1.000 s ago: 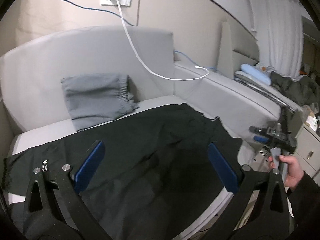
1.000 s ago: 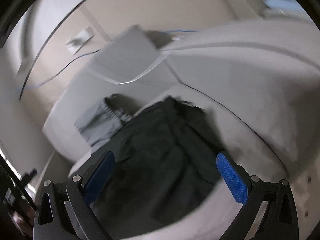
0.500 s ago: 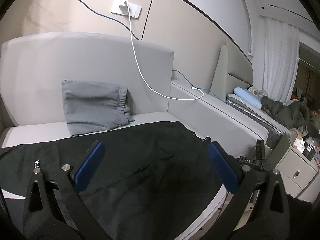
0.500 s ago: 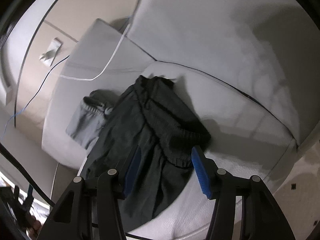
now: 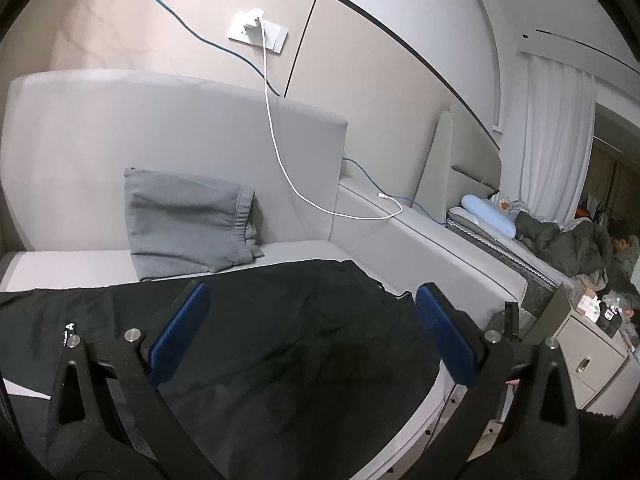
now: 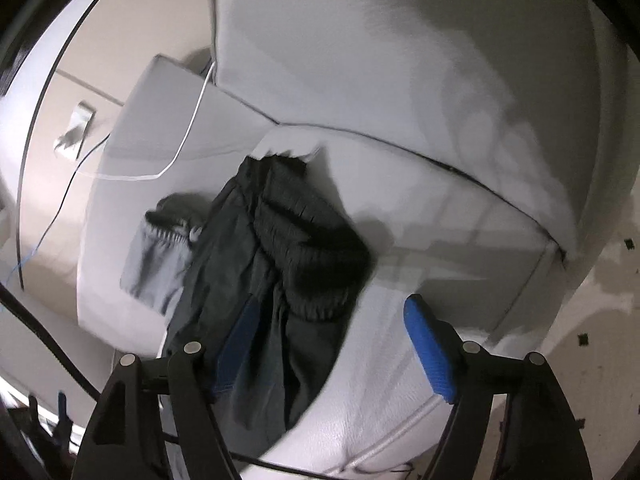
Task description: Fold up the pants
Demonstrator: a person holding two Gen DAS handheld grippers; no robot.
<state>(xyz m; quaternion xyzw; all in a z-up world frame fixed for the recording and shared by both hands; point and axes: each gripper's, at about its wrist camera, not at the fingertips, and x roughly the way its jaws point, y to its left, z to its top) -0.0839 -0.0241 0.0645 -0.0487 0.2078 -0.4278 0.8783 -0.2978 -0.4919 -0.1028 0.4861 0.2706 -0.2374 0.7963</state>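
Black pants [image 5: 280, 344] lie spread across the grey sofa seat [image 5: 296, 250]. My left gripper [image 5: 308, 340] hovers over them, open, with nothing between its blue pads. In the right wrist view the same black pants [image 6: 280, 264] show their ribbed waistband near the seat's front corner. My right gripper [image 6: 332, 344] hangs just above that waistband, its jaws opening, and the pads press on nothing. A small part of the right gripper's frame [image 5: 510, 320] shows at the right of the left wrist view.
Folded grey pants [image 5: 188, 224] lean against the sofa back [image 5: 160, 128]. A white cable [image 5: 280, 160] hangs from a wall socket [image 5: 258, 34] onto the side ledge. A bed with bedding [image 5: 560, 240], a person beside it and a nightstand [image 5: 592, 360] lie at right.
My right gripper came down toward the pants' waistband and rolled; its jaws narrowed, then widened again. My left gripper shifted and tipped up a little, staying open.
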